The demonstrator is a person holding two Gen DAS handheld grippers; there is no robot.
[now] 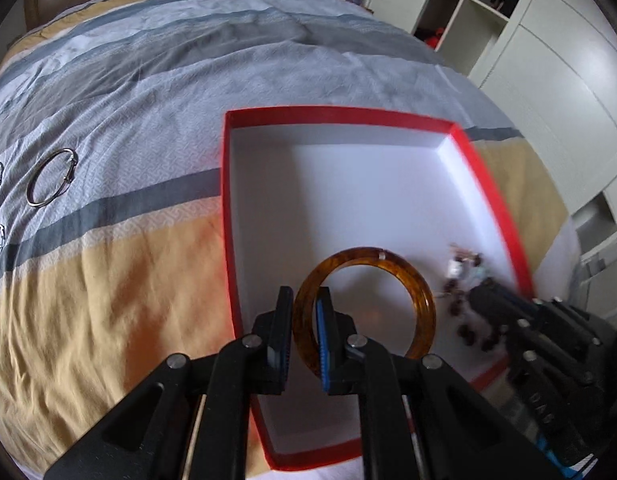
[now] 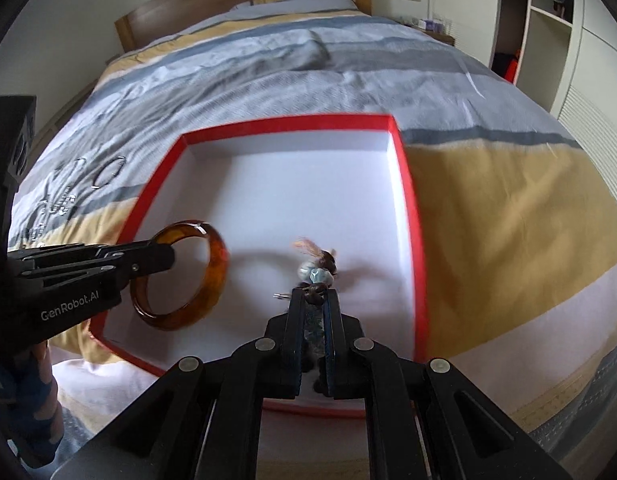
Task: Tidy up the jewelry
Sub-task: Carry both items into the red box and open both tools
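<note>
Left wrist view shows the left gripper (image 1: 304, 322) clamping a translucent amber bangle (image 1: 366, 304) and the right gripper (image 2: 313, 312) pinching a dark beaded bracelet (image 2: 318, 272) over the red-rimmed white box (image 1: 488, 184), nothing released, thin silver bangles (image 1: 52, 176) waiting on the striped bed (image 1: 120, 320).

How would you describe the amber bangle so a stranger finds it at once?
On the striped bed lies a red-rimmed white box. Above its near end, the left gripper pinches the amber bangle. Unlike the thin silver bracelets on the cover, it is thick and translucent brown.
</note>
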